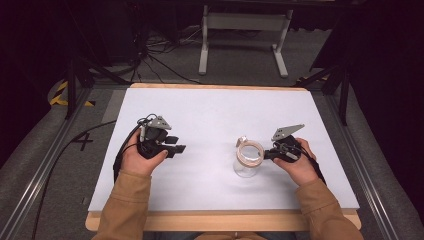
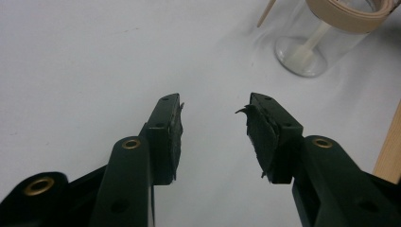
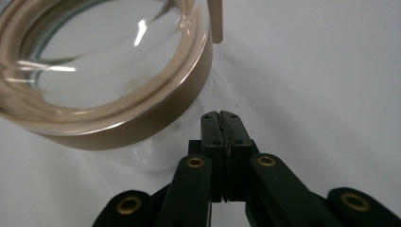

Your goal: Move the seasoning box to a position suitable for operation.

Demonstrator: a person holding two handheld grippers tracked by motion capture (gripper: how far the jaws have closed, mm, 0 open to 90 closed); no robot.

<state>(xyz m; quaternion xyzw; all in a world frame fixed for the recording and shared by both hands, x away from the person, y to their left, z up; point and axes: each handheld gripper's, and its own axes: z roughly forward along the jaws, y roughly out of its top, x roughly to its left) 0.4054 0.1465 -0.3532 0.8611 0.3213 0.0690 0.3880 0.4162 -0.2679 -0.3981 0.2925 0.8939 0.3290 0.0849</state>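
Here's the clear glass jar with the pale tan band round its rim (image 1: 249,159), standing upright on the white-covered worktop (image 1: 210,110), a touch toward the person's right of centre. The right tool (image 1: 270,154) sits just beside that jar, tips right up at the rim. In the right gripper view its jaws are pressed flat together with nothing between them, nose-on to the tan band (image 3: 142,124). I judge that as a poke or a steadying touch, not a grip, though actual contact can't be confirmed.

Over to the left tool (image 1: 176,144), well apart from the jar on its far side. Jaws released, spread wide, nothing between them, and its pads (image 2: 261,137) look frayed at the edges. It points toward the jar, probably waiting its turn.

A slim pale stick (image 2: 266,13) stands up beside the jar's rim; what it belongs to is unclear.

No brand, label or writing readable on the jar or either tool.
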